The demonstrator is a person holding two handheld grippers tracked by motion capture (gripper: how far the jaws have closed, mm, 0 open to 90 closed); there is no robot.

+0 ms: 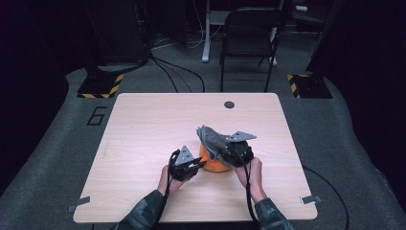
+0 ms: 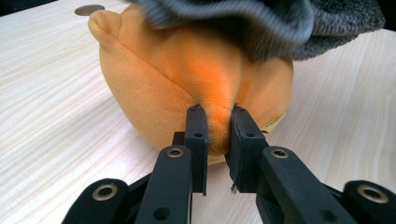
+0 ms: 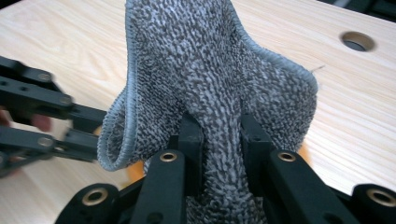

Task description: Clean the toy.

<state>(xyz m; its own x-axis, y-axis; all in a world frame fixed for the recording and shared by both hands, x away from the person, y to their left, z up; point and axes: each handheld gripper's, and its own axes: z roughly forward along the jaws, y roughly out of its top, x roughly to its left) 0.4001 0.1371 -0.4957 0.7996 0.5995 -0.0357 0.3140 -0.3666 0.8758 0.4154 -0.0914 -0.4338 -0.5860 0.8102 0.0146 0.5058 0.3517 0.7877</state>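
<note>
on the desk [image 1: 143,124] the orange plush [image 2: 177,70] sits between my two hands, near my edge. the grey cloth [image 3: 210,70] lies draped over its top, so the cloth is above the plush and on my right side. my left fingers [image 2: 197,135] pinch a fold of plush low at its side; my right fingers [image 3: 191,140] clamp a ridge of cloth, nearer for lifting it.

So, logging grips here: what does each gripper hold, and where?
Left gripper pinches a fold of the orange plush toy; right gripper pinches the grey cloth mid-fold.
</note>
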